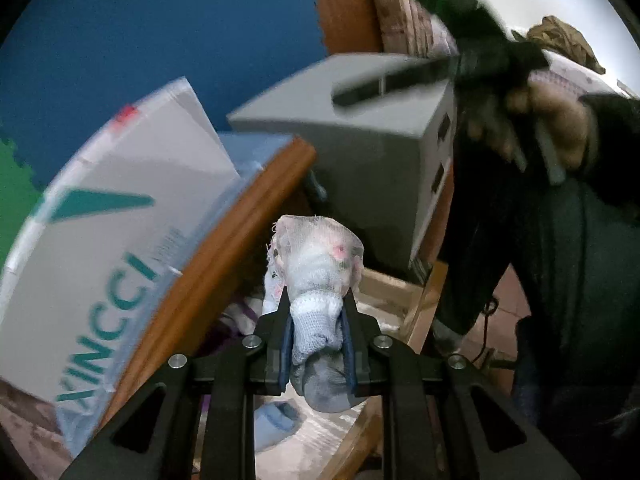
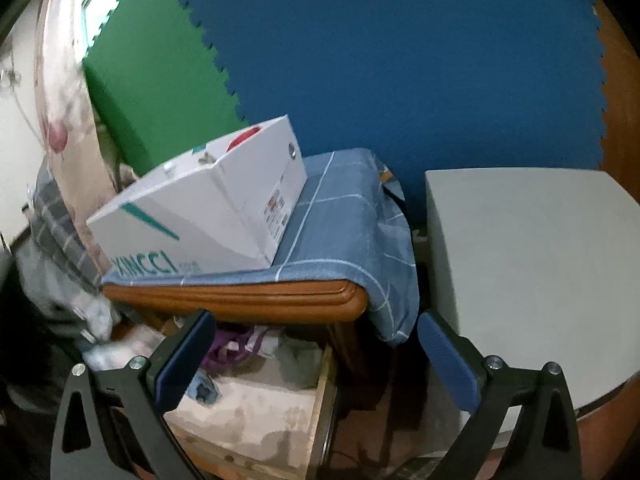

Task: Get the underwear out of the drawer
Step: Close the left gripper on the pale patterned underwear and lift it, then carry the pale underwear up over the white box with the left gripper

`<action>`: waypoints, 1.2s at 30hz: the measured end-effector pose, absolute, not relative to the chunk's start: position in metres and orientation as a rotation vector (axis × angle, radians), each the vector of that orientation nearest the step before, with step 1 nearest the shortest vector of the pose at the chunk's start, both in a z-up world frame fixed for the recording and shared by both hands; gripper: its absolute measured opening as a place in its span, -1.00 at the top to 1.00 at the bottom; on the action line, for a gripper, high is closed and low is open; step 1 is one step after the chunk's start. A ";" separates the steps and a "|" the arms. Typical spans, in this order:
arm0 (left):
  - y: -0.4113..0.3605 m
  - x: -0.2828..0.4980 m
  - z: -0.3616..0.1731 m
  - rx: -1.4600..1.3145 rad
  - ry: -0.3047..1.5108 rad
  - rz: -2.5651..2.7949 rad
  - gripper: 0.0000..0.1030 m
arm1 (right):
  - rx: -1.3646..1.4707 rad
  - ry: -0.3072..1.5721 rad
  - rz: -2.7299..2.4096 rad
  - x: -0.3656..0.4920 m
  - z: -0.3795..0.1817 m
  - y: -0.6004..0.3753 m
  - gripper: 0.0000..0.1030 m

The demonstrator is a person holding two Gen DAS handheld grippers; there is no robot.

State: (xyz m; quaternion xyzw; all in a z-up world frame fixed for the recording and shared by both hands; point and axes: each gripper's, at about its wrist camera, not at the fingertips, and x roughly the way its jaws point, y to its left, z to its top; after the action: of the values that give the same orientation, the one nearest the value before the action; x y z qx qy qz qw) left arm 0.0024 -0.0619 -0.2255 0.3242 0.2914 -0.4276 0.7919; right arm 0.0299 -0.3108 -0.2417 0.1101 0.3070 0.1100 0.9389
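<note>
In the left wrist view my left gripper is shut on a bunched piece of underwear, white and pink with a pale blue band, and holds it up over the open drawer. More clothes lie in the drawer, among them a light blue piece. My right gripper stands open above the drawer with nothing between its blue pads. A purple garment lies inside. A hand holds the blurred right gripper at the upper right of the left wrist view.
A white box with teal lettering rests on a blue checked cloth over the wooden top above the drawer. A grey box stands to the right. Blue and green foam mats cover the wall behind.
</note>
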 end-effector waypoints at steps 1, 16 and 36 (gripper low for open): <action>-0.059 -0.002 -0.214 0.698 0.607 -0.911 0.66 | 0.208 0.631 0.221 0.030 -0.242 -0.308 -1.00; 0.020 0.030 -0.050 0.645 0.395 -0.667 0.65 | 0.111 0.661 0.221 0.029 -0.245 -0.291 -1.00; 0.025 0.192 -0.071 0.307 0.702 -0.465 0.65 | 0.109 0.662 0.240 0.030 -0.245 -0.288 -1.00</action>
State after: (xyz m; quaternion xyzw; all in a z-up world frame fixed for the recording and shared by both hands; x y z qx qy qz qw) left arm 0.1917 0.0251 -0.0705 0.1482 0.3394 -0.2246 0.9013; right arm 0.0297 -0.2875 -0.2452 0.0534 0.3240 0.1176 0.9372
